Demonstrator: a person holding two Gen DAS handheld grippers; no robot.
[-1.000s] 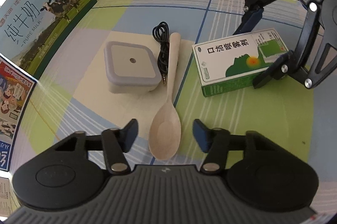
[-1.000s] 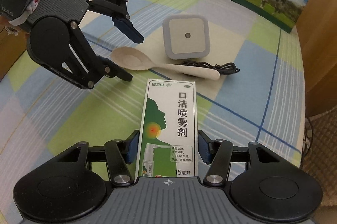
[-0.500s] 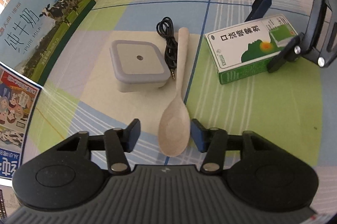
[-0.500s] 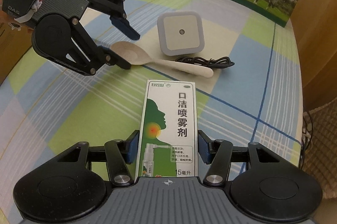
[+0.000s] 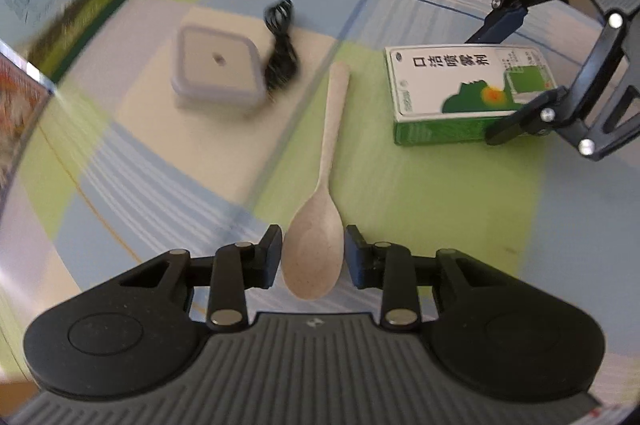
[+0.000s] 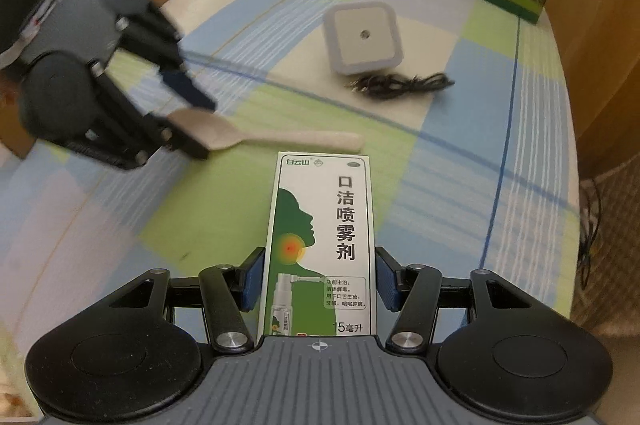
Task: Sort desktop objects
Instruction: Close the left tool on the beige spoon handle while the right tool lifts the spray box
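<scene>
Your left gripper (image 5: 313,257) has just been closing and now pinches the bowl of the beige spoon (image 5: 320,225), handle pointing away over the checked tablecloth (image 5: 420,205). Just beside the spoon's handle, your right gripper (image 6: 320,283) clamps the green-and-white spray box (image 6: 324,237). Beyond the spoon sit the square night light (image 5: 218,67) and, touching it, the coiled black cable (image 5: 282,53).

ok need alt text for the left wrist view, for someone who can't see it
The left gripper is shut on the bowl of a beige spoon, its handle pointing away across a checked tablecloth. To the right, the right gripper holds a green-and-white box; further back sit a square grey-lidded box and a coiled black cable.
</scene>
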